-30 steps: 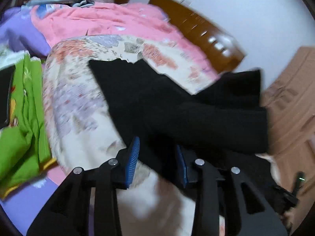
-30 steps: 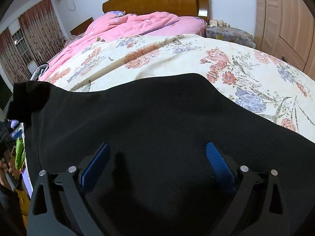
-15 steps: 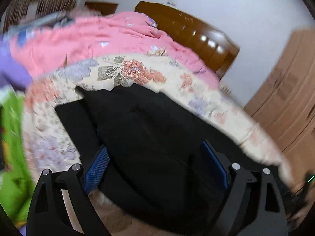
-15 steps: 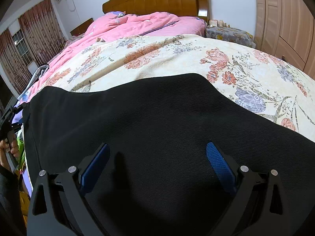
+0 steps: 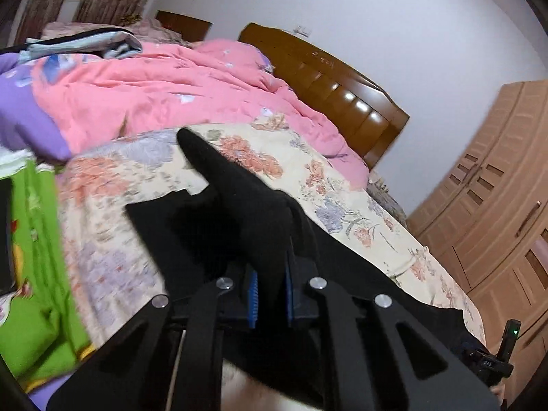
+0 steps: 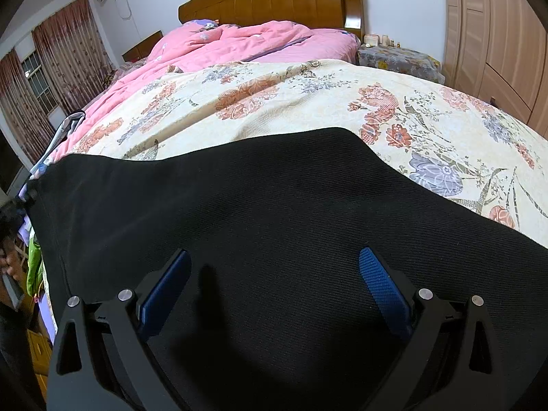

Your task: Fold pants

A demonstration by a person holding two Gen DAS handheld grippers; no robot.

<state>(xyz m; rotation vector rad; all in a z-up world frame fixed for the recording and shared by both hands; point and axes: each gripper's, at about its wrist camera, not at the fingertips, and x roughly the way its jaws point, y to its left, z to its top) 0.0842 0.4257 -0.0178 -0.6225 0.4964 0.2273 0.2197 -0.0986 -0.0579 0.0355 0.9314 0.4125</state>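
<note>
The bed [image 6: 308, 102] is covered by a cream floral sheet, with a rumpled pink quilt [image 5: 154, 85] pushed toward the glossy wooden headboard [image 6: 274, 3]. Across the sheet the black pants [image 6: 239, 222] are spread, a matte ribbed knit lying mostly flat. One end is pinched between the closed fingers of the left gripper [image 5: 270, 296] and raised into a pointed peak, probably so it can be carried over for a fold. The right gripper [image 6: 275, 291] is held low over the cloth with fingers spread wide, gripping nothing, seemingly to steady it.
</note>
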